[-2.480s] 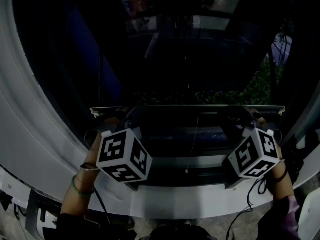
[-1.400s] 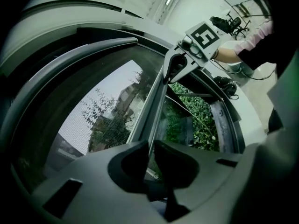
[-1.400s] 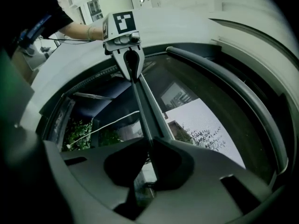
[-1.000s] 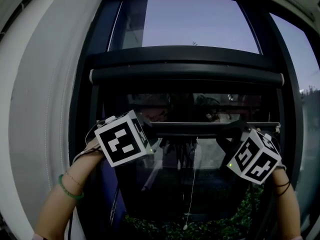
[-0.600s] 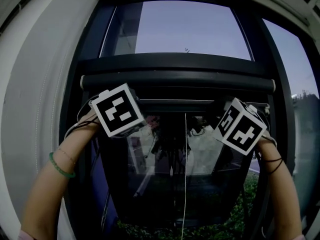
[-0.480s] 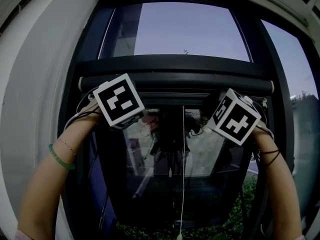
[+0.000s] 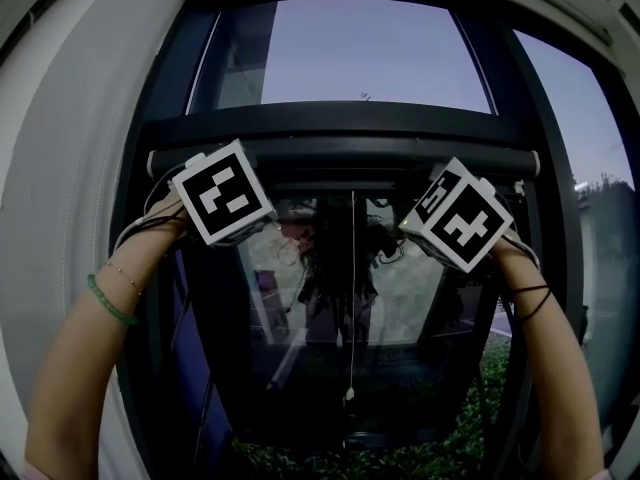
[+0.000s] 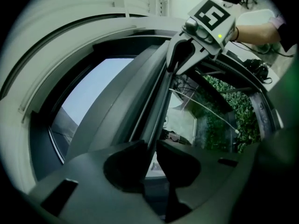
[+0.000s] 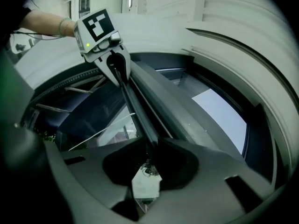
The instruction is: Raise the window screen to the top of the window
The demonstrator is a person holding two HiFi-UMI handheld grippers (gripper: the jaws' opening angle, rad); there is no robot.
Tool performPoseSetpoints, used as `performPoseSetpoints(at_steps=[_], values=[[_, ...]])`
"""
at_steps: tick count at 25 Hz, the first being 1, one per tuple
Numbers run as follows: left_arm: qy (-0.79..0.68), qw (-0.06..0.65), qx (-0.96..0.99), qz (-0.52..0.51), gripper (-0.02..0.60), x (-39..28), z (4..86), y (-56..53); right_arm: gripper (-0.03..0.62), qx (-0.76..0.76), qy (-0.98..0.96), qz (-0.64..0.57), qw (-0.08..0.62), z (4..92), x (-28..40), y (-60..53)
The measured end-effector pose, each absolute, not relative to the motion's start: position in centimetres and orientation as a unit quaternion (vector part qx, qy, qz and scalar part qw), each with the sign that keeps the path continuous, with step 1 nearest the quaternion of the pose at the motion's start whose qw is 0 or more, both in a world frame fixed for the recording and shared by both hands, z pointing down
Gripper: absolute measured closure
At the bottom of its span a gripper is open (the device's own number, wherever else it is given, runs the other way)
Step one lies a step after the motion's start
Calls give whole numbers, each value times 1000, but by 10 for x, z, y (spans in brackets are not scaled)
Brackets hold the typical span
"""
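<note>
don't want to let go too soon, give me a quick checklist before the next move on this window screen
1. Left gripper shut on the screen bar: ok.
2. Right gripper shut on the same bar: ok.
3. Bar level, both grippers at like height in the head view: ok.
4. Bar seated against the roller housing at the top: cannot tell, it sits just below it.
5. Pull cord hanging free, clear of both grippers: ok.

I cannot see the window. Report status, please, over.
Left gripper and right gripper shut on the slim dark bottom bar of the window screen. Bar just under the dark roller housing. Nothing blocks it.
</note>
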State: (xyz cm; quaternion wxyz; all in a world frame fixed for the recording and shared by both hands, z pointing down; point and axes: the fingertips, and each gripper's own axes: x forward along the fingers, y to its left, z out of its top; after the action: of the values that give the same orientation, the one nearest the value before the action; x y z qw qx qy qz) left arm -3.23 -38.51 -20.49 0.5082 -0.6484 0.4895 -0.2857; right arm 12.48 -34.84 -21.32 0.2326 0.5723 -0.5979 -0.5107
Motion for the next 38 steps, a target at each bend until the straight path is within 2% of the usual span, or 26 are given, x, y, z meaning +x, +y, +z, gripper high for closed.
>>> performPoseSetpoints(at_steps=[5,9,13,19,24,30,35,38], values=[[491,556,-641,-197,478,-28,-207,-366,509,564,-609,-524,193,-196,120,-330],[474,547,-664,-189,479,-30,-171,-358,509,520,-667,-511,152,-152,111,-312],[446,518,-712,-161,479,-26,-110,-353,510,493,-701,-501,119,-88,113,-300],[394,478,-769,-161,479,-19,31,-335,510,464,-762,-442,96,49,117,-295],[381,380,-830,-148,479,-23,177,-303,510,459,-815,-349,65,182,122,-287],[401,240,-864,-185,479,-37,377,-295,510,476,-847,-220,84,331,123,-277],[442,95,-880,-144,492,-66,485,-244,510,508,-845,-144,86,432,106,-247],[446,49,-882,-140,499,-76,526,-201,511,506,-853,-82,96,483,88,-207]])
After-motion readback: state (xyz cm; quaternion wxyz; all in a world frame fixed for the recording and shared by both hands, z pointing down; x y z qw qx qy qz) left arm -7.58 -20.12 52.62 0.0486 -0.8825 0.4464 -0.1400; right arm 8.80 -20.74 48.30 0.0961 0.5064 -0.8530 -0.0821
